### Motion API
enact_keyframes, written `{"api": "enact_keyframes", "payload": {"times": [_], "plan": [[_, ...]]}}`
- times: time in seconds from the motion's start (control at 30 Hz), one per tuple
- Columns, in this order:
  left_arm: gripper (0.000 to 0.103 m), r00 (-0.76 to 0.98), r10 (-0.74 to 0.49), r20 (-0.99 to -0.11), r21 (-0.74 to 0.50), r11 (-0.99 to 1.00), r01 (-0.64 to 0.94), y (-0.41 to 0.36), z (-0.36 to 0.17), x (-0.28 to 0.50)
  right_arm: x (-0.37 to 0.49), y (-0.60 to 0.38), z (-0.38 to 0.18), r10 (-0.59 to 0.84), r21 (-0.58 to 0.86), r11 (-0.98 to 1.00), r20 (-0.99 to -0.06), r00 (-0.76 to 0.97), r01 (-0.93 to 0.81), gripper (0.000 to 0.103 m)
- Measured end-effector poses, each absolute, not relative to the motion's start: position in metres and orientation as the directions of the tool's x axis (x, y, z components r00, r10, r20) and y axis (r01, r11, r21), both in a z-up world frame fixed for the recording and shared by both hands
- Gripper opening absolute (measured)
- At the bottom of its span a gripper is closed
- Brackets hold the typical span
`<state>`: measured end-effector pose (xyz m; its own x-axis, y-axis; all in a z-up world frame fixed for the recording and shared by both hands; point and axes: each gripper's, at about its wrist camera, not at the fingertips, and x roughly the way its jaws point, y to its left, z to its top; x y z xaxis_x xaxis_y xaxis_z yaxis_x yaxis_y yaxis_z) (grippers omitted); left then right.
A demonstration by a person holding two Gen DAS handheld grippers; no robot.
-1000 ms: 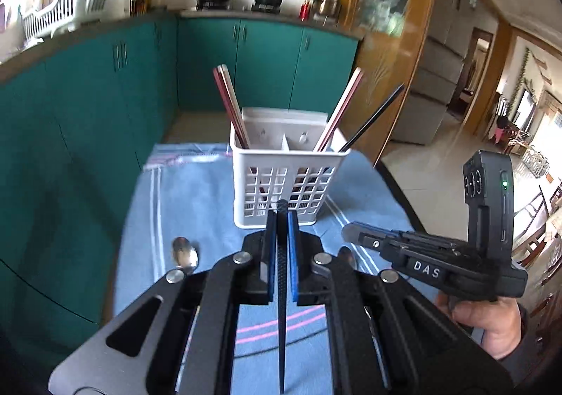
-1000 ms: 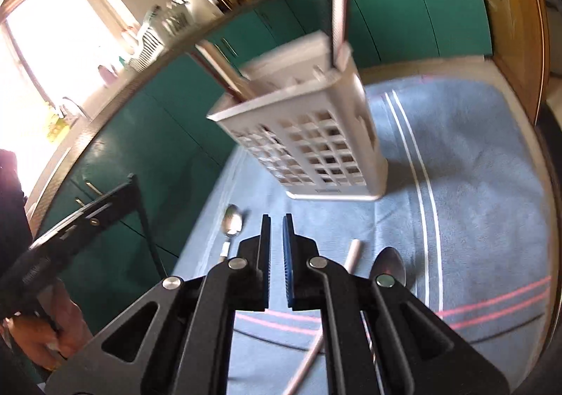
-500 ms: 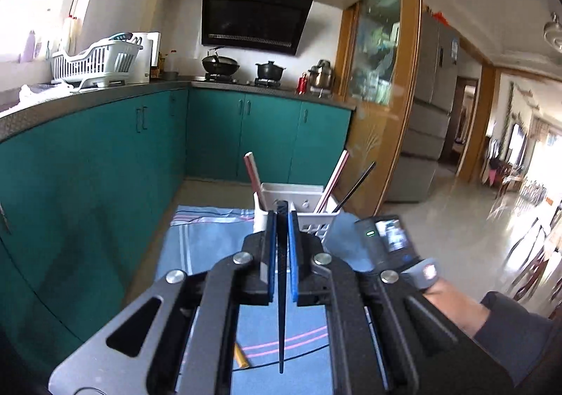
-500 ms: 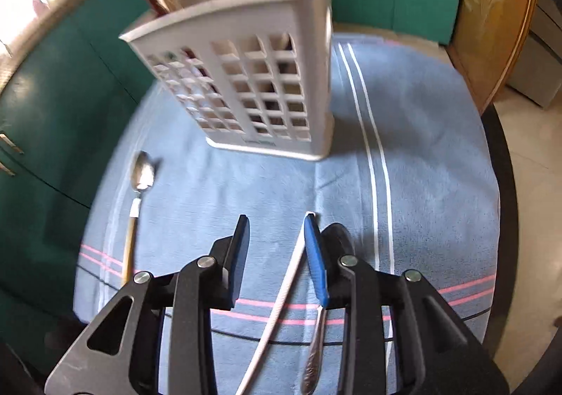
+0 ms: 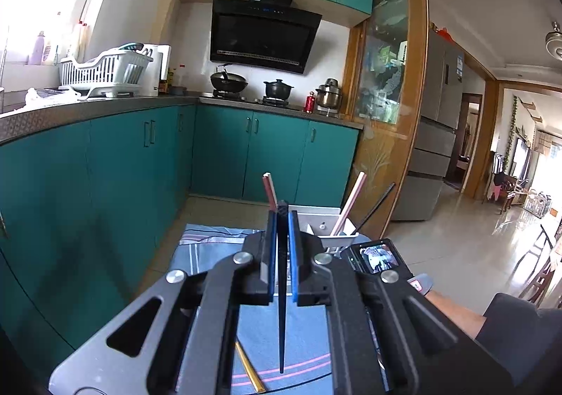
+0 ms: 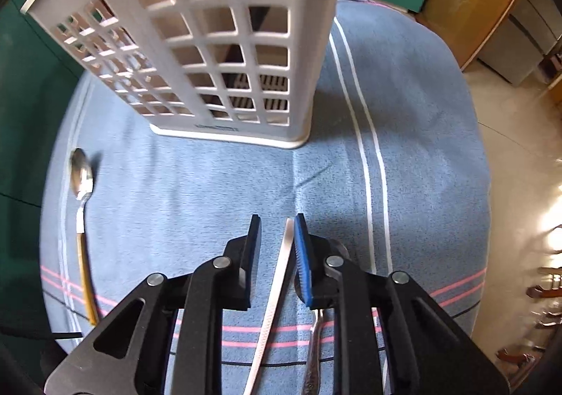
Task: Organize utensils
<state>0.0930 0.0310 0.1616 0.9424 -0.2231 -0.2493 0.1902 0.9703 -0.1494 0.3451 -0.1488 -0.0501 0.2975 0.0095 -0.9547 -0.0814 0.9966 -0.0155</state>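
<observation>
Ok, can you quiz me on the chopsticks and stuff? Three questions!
1. True or false: the left gripper is empty.
2. Where is the pale chopstick? A: in the white basket. B: between the right gripper's fingers. C: on the floor.
3. Fill in: the spoon lies on a ___ cloth.

Key
1. False: it is shut on a black chopstick.
2. B. The jaws have just been closing, but do not pinch it yet.
3. Blue.
</observation>
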Motion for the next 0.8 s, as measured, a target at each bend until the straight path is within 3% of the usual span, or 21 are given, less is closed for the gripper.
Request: {"api": "enact_keyframes", "payload": {"times": [0.2,0.33,0.5,0.8], "plan": [[0.006,0.941,-0.23,-0.247,-0.149,0.969,0.197,0.031,0.16,0.09,0.36,-0.141,-0.069,-0.015,-0.03,0.998,-0.97,0.243,-0.057,0.02],[0.006,0.937,-0.236,-0.256,-0.158,0.967,0.2,0.035,0.157,0.092,0.361,-0.139,-0.07,0.02,0.003,0.998,-0.968,0.252,-0.066,0.007],[0.006,0.93,-0.237,-0.279,-0.151,0.968,0.202,0.034,0.153,0.097,0.337,-0.139,-0.05,0.12,0.092,0.991,-0.934,0.336,-0.098,0.006],[0.006,0.911,-0.248,-0.329,-0.143,0.967,0.211,0.027,0.147,0.1,0.216,-0.15,0.053,0.319,0.183,0.944,-0.725,0.61,-0.275,0.006]]}}
